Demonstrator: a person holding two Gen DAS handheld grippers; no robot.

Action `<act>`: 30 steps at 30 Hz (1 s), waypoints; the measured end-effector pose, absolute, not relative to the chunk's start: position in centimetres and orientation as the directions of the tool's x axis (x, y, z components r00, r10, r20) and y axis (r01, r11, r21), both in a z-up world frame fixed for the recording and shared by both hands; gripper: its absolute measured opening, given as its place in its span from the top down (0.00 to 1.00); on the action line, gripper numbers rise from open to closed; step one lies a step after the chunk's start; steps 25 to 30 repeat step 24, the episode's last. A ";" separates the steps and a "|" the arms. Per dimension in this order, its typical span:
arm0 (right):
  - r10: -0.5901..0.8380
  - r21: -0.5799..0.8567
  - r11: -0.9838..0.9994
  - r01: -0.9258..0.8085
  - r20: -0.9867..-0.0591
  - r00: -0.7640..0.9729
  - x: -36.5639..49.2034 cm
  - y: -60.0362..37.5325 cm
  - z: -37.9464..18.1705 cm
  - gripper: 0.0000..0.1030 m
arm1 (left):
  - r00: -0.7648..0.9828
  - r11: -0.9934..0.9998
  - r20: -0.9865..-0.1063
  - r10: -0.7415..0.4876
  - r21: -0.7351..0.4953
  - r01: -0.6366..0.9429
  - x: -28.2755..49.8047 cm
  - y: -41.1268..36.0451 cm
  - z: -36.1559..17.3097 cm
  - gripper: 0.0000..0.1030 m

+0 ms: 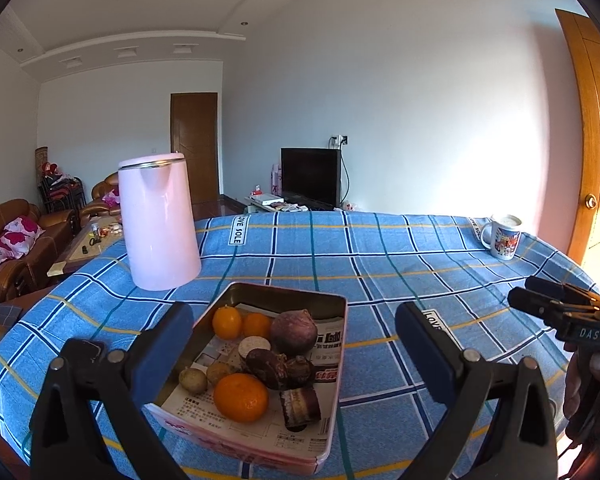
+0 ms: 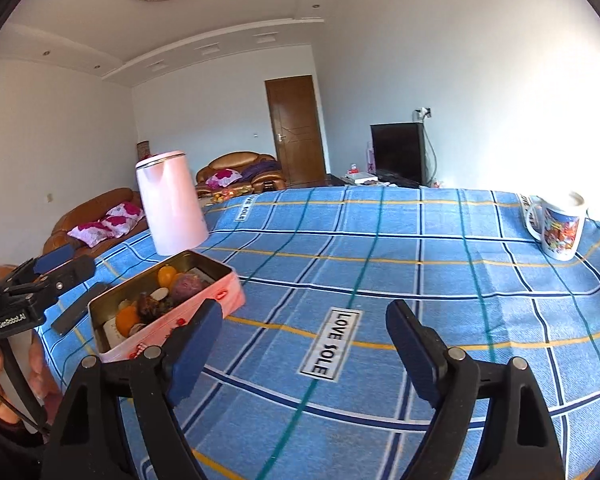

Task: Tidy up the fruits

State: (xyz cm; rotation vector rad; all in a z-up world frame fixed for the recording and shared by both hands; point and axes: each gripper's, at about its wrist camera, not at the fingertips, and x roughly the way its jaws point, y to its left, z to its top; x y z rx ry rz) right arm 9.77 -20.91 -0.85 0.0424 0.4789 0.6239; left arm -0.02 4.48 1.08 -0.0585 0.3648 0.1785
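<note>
Left wrist | left hand-held gripper [image 1: 294,344] wide over tin [image 1: 332,364] | right hand-held gripper [image 2: 304,340] wide, empty | risk: orange [image 1: 241,397] possibly rolling, crowded fruit.

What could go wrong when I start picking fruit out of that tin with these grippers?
The rectangular pink metal tin holds oranges packed against dark lumpy pieces; grabbing the nearest orange may nudge its neighbours or pinch two at once. The left gripper has its jaws open astride the tin's left wall, so closing could catch the wall. The tall pink kettle stands just behind the tin, and a wide swing might hit it.
</note>
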 end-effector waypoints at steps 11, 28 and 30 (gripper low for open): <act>0.520 0.218 0.853 -0.473 -0.424 0.742 10.7 -24.2 -1.1 0.16 | 0.913 0.977 -0.358 0.195 -0.014 -0.214 0.1 4.3 1.0 0.00; 0.528 0.156 0.839 -0.522 -0.470 0.707 10.2 -21.7 -2.2 0.16 | 0.917 0.975 -0.353 0.188 -0.046 -0.218 -0.2 4.9 1.3 0.00; 0.528 0.156 0.839 -0.522 -0.470 0.707 10.2 -21.7 -2.2 0.16 | 0.917 0.975 -0.353 0.188 -0.046 -0.218 -0.2 4.9 1.3 0.00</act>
